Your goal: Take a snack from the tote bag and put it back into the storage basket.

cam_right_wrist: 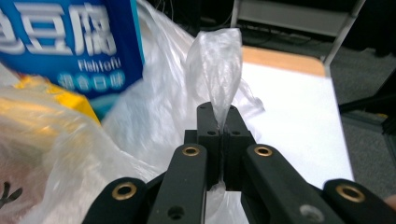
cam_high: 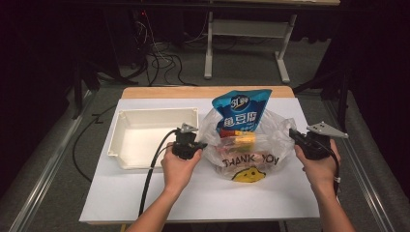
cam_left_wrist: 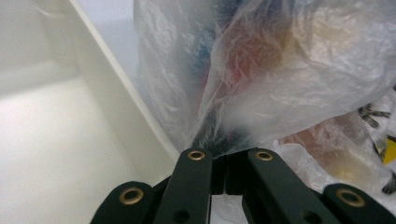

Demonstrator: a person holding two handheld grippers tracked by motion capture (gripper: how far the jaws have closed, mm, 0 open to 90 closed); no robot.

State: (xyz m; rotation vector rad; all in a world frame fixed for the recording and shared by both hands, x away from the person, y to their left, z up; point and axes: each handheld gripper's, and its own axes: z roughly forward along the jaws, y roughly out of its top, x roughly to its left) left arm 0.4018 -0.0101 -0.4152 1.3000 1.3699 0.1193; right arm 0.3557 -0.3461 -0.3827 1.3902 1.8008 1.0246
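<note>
A thin, clear plastic bag (cam_high: 244,157) sits on the white table top, just right of a white tray, with "THANK YOU" and a yellow smiley face printed on its near side. Its left edge is pinched in the closed left gripper (cam_left_wrist: 226,175) and its right handle (cam_right_wrist: 215,70) stands up as a twisted strip clamped in the closed right gripper (cam_right_wrist: 223,140), so the mouth is stretched wide between them. A blue pouch (cam_high: 240,110) with white characters stands upright out of the open top, above yellow and reddish packets lying inside.
</note>
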